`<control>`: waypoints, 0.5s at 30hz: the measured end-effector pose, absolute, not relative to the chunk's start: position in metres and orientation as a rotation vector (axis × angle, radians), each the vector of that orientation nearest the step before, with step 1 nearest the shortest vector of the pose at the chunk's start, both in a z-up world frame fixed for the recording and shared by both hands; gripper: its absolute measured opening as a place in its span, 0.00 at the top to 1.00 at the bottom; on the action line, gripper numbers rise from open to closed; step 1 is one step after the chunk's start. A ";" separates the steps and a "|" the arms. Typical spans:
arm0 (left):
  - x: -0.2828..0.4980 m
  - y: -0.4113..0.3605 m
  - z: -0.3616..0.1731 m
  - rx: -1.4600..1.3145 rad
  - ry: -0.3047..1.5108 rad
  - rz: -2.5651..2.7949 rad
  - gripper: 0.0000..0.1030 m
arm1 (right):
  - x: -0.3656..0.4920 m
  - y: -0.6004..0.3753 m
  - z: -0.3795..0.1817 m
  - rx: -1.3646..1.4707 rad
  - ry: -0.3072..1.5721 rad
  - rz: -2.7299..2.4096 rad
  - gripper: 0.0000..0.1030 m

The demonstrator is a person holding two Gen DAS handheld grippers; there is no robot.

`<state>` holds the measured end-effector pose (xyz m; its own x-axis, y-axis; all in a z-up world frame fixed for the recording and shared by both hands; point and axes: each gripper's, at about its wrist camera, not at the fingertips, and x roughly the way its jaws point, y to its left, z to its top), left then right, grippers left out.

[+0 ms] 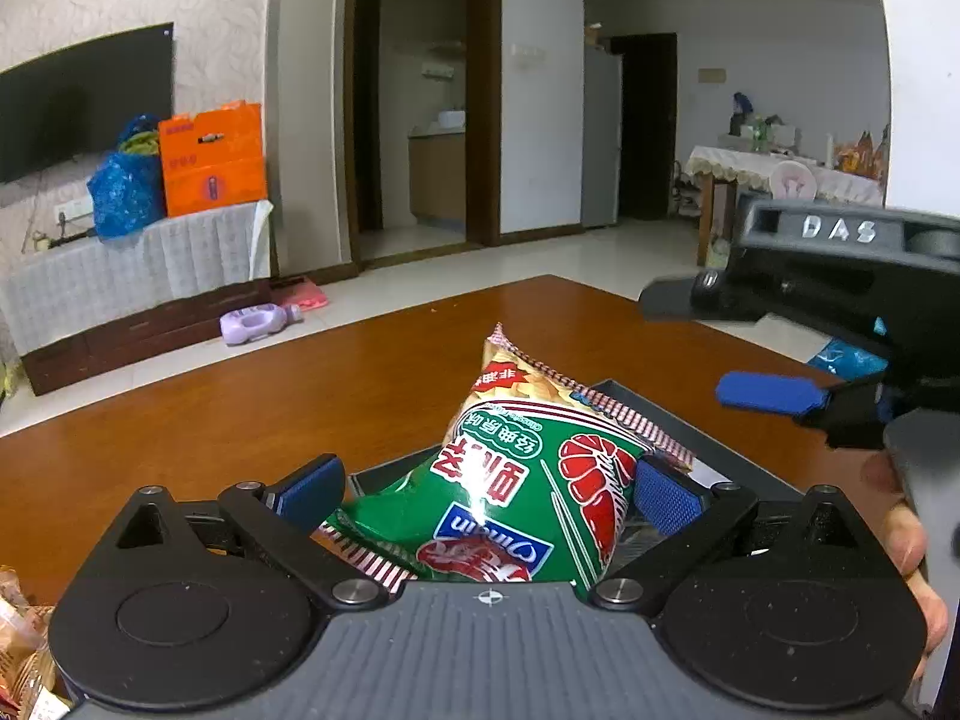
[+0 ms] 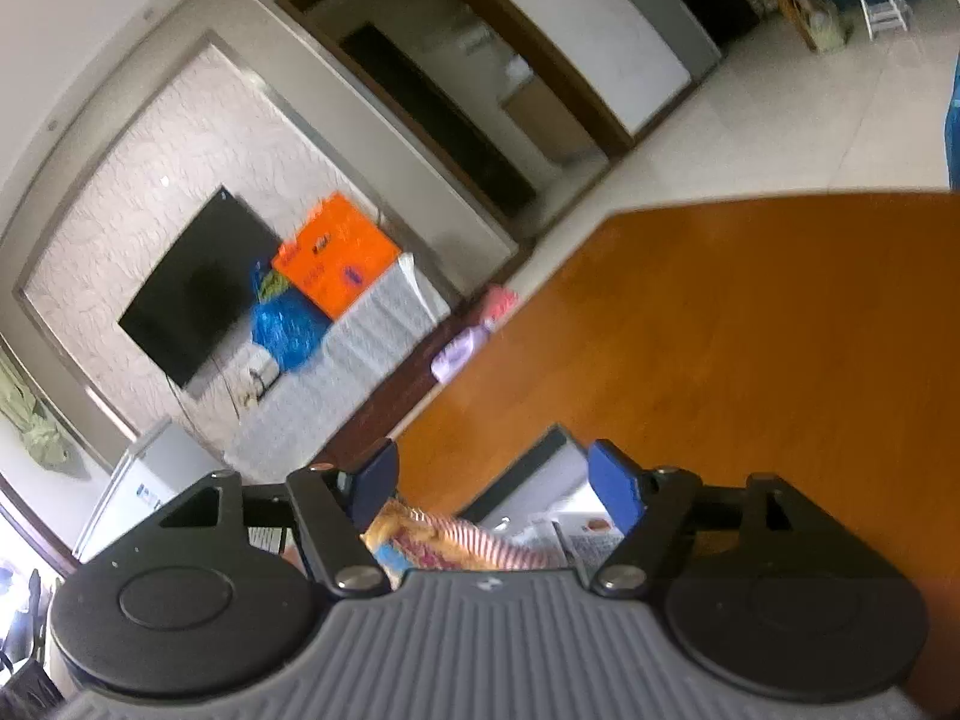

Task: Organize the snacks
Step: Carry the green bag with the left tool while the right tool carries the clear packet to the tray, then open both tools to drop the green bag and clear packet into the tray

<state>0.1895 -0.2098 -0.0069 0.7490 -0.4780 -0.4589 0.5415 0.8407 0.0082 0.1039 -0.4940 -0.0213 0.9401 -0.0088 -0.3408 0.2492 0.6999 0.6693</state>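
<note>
A green and red shrimp-chip bag [image 1: 528, 480] stands between the blue pads of my left gripper [image 1: 489, 495], over a dark tray [image 1: 738, 456] on the brown wooden table [image 1: 240, 408]. The jaws are wide and the left pad stands apart from the bag. My right gripper [image 1: 768, 393] hovers at the right, above the tray's far side. In the right wrist view my right gripper [image 2: 492, 486] is open and empty, above the bag's striped top edge [image 2: 480, 546] and the tray [image 2: 540, 468].
More snack packets [image 1: 24, 648] lie at the table's left front edge. A blue bag [image 1: 846, 357] lies beyond the table's right edge. Behind are a TV cabinet [image 1: 120, 294], an orange box [image 1: 213, 159] and a purple bottle on the floor [image 1: 258, 321].
</note>
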 end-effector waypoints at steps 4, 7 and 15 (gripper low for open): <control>0.188 -0.207 -0.006 0.140 0.466 -0.565 0.00 | 0.105 -0.490 -0.015 0.749 0.310 -0.143 0.24; 0.186 -0.202 -0.002 0.139 0.470 -0.564 0.00 | 0.108 -0.484 -0.013 0.730 0.337 -0.128 0.24; 0.179 -0.181 0.012 0.109 0.490 -0.549 0.00 | 0.108 -0.460 0.013 0.661 0.338 -0.086 0.20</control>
